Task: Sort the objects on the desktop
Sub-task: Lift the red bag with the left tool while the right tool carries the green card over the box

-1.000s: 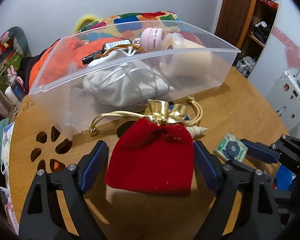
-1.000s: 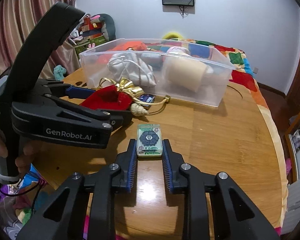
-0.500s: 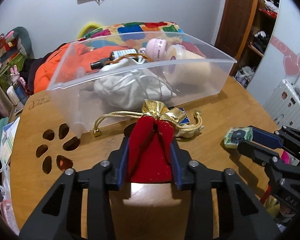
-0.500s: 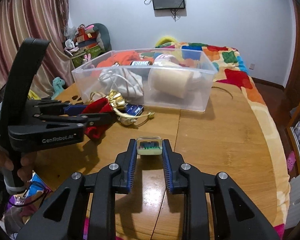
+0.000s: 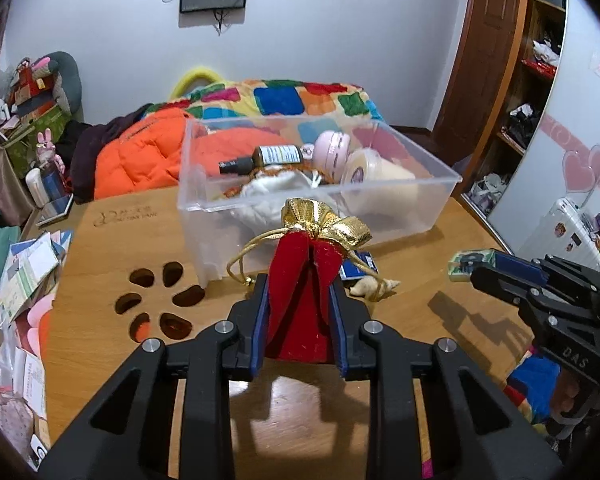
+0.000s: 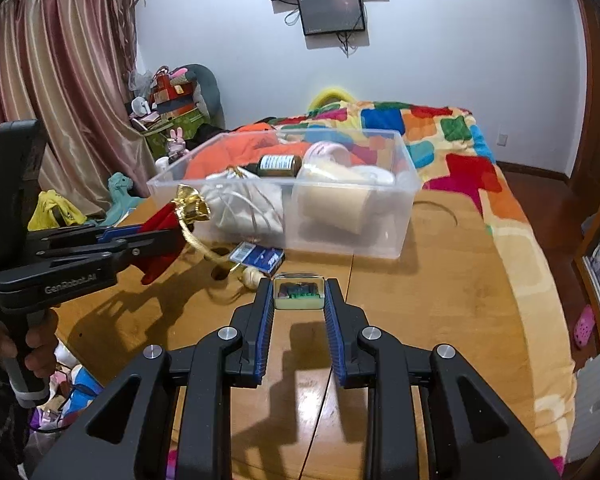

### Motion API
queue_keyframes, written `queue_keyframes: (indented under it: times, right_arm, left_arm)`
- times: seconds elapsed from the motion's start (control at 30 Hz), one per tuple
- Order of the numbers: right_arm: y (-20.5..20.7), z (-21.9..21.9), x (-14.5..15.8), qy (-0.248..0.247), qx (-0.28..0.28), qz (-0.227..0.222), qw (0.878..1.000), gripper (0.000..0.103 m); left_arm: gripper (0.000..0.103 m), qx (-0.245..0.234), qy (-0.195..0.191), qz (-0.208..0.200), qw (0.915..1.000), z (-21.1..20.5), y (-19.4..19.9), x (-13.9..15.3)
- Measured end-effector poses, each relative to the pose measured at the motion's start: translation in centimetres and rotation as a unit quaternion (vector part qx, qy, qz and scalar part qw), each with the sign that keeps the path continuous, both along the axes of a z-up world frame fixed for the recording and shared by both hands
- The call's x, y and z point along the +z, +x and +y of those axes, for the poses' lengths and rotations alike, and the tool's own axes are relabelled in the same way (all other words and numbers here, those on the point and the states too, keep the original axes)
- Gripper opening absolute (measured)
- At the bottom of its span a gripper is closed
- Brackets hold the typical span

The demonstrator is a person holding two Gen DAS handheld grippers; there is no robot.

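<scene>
Red velvet pouch (image 5: 300,300) with gold top: pinched between the blue pads of the left gripper (image 5: 299,312), folded lengthwise by the squeeze, clear of the wooden table (image 5: 420,320). Its shadow falls on the wood beneath. Gold drawstring (image 5: 252,252) hangs in a loop from the neck, down toward the table.

Small resin block (image 6: 299,292), clear top with dark pattern inside: clamped between the pads of the right gripper (image 6: 299,312), also off the table, shadow below it. In the left wrist view it sits at the right, at the tip of that gripper.

Clear plastic bin (image 5: 440,200) stands on the far side of the table. Inside: a white drawstring bag (image 6: 244,208), a dark spray bottle (image 5: 260,158) lying flat, a pink round case (image 5: 332,150), a cream cylinder (image 6: 332,204) on its side.

On the table, just near of the bin: a blue card box (image 6: 258,256) and a small seashell (image 5: 374,286), between the two grippers.

Paw-print cutout (image 5: 156,300) in the tabletop, left of the pouch. A hand (image 6: 40,356) grips the left gripper's handle at the left edge of the right wrist view.
</scene>
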State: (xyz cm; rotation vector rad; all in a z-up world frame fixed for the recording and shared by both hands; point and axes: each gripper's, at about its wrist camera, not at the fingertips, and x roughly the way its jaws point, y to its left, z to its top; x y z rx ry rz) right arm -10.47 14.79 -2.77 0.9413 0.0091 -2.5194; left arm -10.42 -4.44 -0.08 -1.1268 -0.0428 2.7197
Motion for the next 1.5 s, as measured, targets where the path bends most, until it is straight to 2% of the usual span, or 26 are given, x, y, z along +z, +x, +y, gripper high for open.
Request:
queue_keyframes:
  times: [0.47,0.6,0.9,1.2,1.5]
  right_arm:
    - [-1.7,-0.5,3.5,0.014,0.012,0.044,0.999,0.022]
    - [-2.3,-0.8,4.4,0.021,0.015,0.058,0.998,0.022]
    - [-4.0,-2.0,5.9,0.024,0.022,0.082,0.996,0.022]
    - [-6.7,-3.6,6.3,0.032,0.033,0.088,0.995,0.022]
    - [-9.3,-5.7,5.8,0.043,0.048,0.085,0.994,0.022]
  left_arm:
    - [0.027,0.016,-0.005,0.044,0.9989,-1.4,-0.1,4.2]
    - [0.027,0.006,0.011,0.044,0.9990,-1.7,-1.0,5.0]
    - [0.027,0.004,0.004,0.053,0.9986,-1.7,-3.3,6.0]
    - [0.027,0.007,0.003,0.056,0.9984,-2.4,-5.5,6.0]
    - [0.027,0.009,0.016,0.042,0.9990,-2.9,-8.0,4.8]
